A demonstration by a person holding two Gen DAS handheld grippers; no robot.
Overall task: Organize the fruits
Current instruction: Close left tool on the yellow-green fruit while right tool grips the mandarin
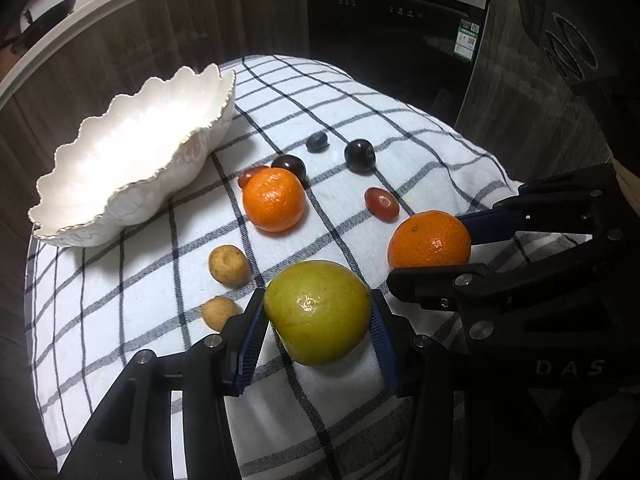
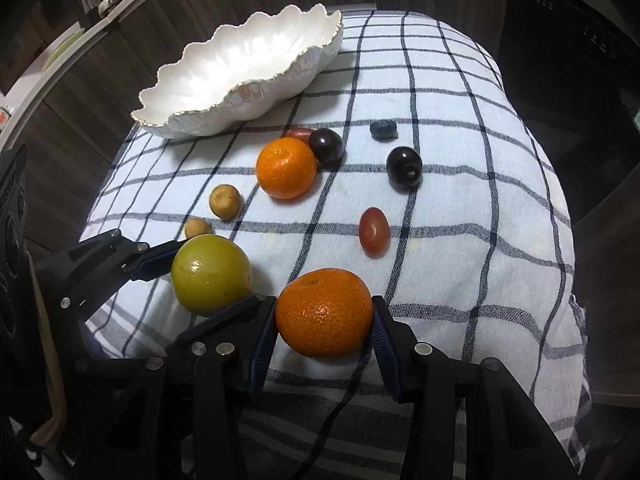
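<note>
My left gripper (image 1: 318,314) is shut on a green apple (image 1: 317,311), which also shows in the right wrist view (image 2: 211,274). My right gripper (image 2: 325,314) is shut on an orange (image 2: 325,312), also seen in the left wrist view (image 1: 429,240). Both fruits sit low over the checked cloth (image 1: 360,112). A white scalloped bowl (image 1: 132,160) stands empty at the far left, also in the right wrist view (image 2: 248,76). A second orange (image 1: 274,200), two dark plums (image 1: 360,155), red grapes (image 1: 381,205) and two small brown fruits (image 1: 229,265) lie loose on the cloth.
A blueberry (image 1: 317,142) lies beyond the plums. The cloth covers a rounded table that drops off on all sides. A dark oven front (image 1: 400,28) and wood-panelled cabinets (image 1: 120,40) stand behind it.
</note>
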